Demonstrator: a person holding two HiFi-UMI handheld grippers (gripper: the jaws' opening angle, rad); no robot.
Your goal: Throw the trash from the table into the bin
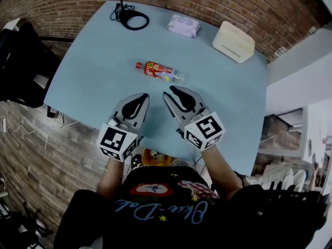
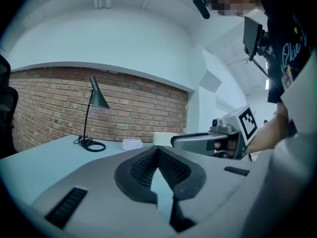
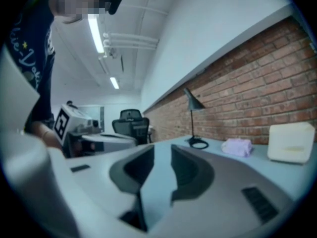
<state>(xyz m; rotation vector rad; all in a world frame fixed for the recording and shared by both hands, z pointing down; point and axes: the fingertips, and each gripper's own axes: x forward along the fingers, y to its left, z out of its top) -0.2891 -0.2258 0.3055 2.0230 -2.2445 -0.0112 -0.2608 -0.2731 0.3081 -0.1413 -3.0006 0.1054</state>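
A plastic bottle (image 1: 160,71) with a red label and red cap lies on its side in the middle of the pale blue table (image 1: 88,66). Both grippers hover over the table's near part, just short of the bottle and pointing toward it. My left gripper (image 1: 143,96) (image 2: 157,148) is shut, its tips meeting with nothing between them. My right gripper (image 1: 169,92) (image 3: 162,148) is open by a narrow gap, and only the tabletop shows through it. The bottle appears in neither gripper view.
At the table's far side stand a black lamp (image 1: 134,19) with a round base and cord, a pale wrapped tissue pack (image 1: 183,25) and a cream box (image 1: 233,41). A black office chair (image 1: 21,61) is at the left. A brick wall runs behind the table.
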